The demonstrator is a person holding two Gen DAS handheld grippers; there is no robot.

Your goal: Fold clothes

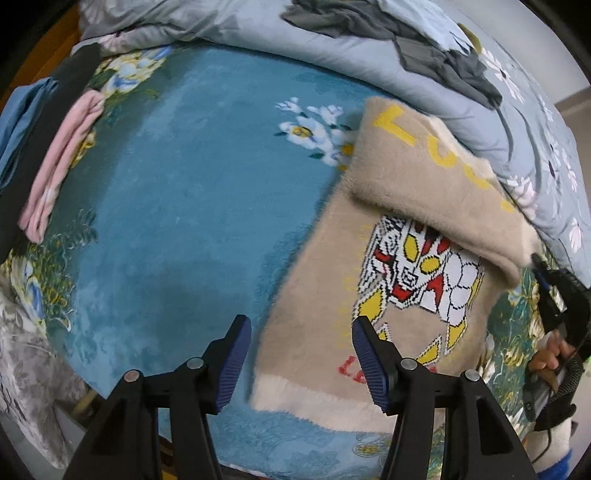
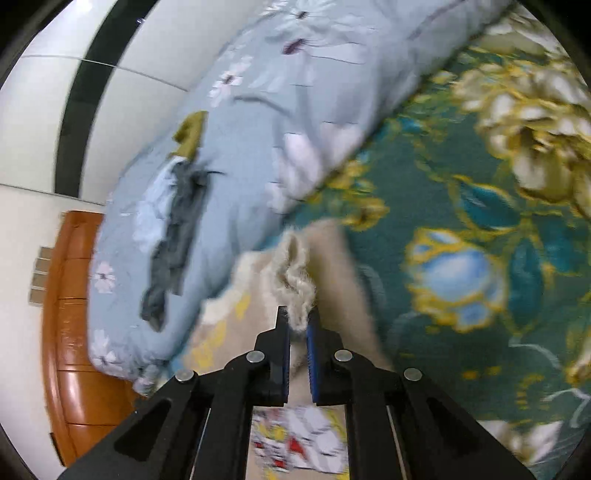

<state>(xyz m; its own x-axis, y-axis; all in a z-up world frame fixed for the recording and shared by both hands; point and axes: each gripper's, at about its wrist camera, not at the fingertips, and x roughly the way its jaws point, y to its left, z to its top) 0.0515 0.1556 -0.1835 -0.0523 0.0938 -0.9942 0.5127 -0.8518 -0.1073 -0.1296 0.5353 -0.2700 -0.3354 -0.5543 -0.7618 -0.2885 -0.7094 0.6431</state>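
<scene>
Two grippers are seen over a bed spread with a teal floral blanket. A beige fuzzy sweater is laid on the right part of that blanket, as seen from the left wrist view, with a robot figure in white, red and yellow knitted on its front and a cream hem at the near edge. Its upper part is folded down over the figure, so that yellow letters are shown on the folded flap.

The left gripper is held above the near left corner of the sweater with its jaws spread wide and nothing between them; whether the blue pads touch the fabric cannot be told. The right gripper is clamped on a bunched edge of the sweater, the pale fuzz being pinched between its two pads and standing up beyond the tips. In the left wrist view this gripper is seen at the far right edge, at the end of the flap, with a hand on its handle.

A pale blue quilt is heaped along the far side of the bed, and a grey garment is draped on it. Folded clothes, pink, black and blue, are stacked at the left edge of the blanket, well apart from the sweater. A wooden headboard is visible in the right wrist view.
</scene>
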